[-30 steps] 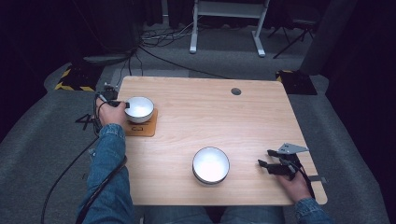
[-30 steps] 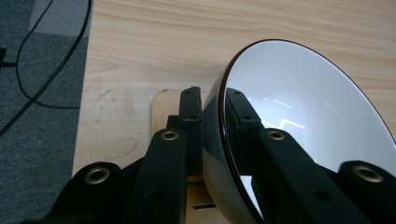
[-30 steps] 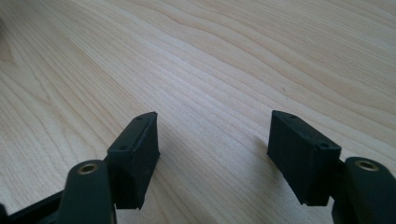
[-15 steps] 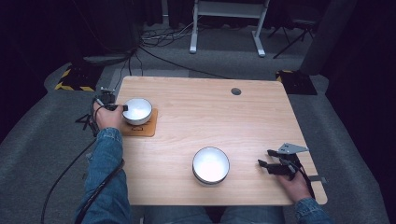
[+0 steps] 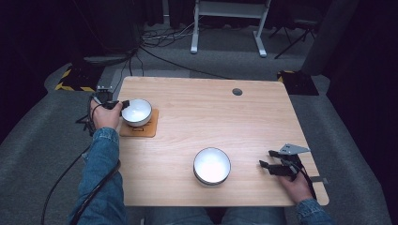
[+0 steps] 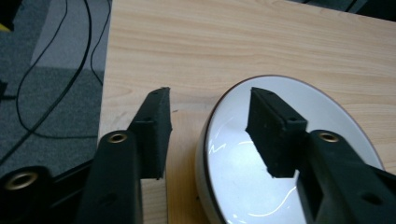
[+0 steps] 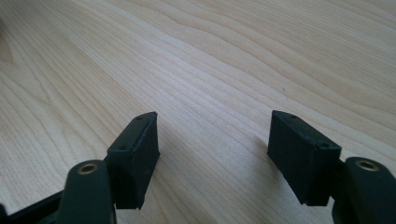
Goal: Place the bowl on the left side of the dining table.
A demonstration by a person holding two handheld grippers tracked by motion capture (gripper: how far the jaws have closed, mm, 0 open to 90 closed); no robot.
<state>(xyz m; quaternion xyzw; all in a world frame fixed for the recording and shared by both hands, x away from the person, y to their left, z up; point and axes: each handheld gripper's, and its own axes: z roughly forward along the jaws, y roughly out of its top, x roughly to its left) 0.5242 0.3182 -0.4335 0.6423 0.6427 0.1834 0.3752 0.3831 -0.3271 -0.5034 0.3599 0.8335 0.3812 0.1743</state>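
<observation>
White bowl [image 5: 136, 111] on its coaster [image 5: 139, 128], now straddled by the left claw [image 5: 123, 106] at the desk's [image 5: 234, 126] left edge.
A second ago that claw sat further back; it has since closed in, open, one jaw inside the rim and one outside (seemingly not yet pinching). A lift looks likely. The right claw [image 5: 268, 159], open and empty, hasn't moved near the second bowl [image 5: 212, 166].
</observation>
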